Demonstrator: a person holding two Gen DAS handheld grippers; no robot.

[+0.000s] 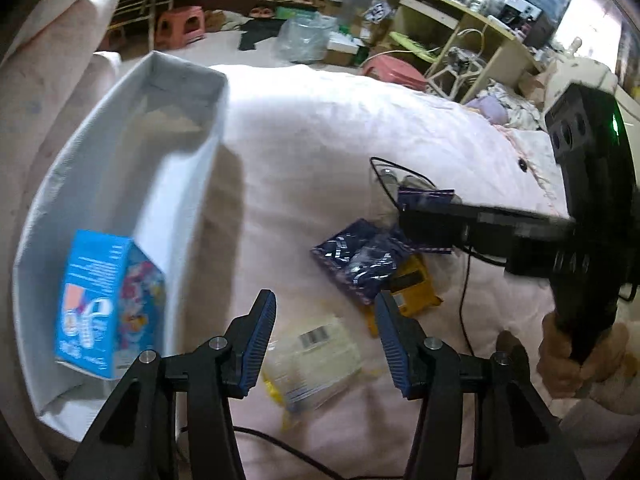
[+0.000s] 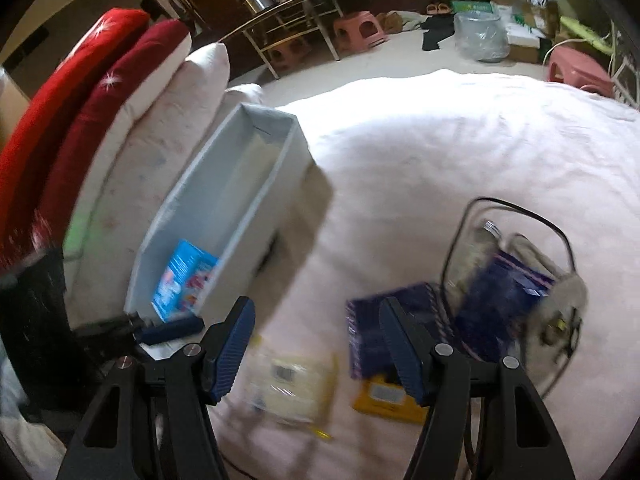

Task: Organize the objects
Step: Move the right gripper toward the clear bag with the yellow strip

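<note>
A white fabric bin (image 1: 192, 184) (image 2: 256, 216) stands on the pink bedcover, with a blue carton (image 1: 108, 304) (image 2: 184, 280) leaning inside its near end. Loose on the cover lie a pale yellow packet (image 1: 316, 356) (image 2: 292, 384), a purple packet (image 1: 356, 260) (image 2: 368, 328) and a yellow packet (image 1: 412, 292) (image 2: 380, 396). A second purple packet (image 2: 504, 292) leans in a clear black-trimmed pouch (image 2: 480, 240). My left gripper (image 1: 325, 298) is open and empty, right of the bin above the pale packet. My right gripper (image 2: 316, 304) is open and empty over the packets.
Red and pale cushions (image 2: 80, 92) line the bin's far side. A black cable (image 1: 464, 312) runs across the cover near the packets. A hand (image 1: 580, 356) holds the right gripper's handle. Pink stools (image 2: 360, 32), shelves and a plastic bag stand on the floor beyond the bed.
</note>
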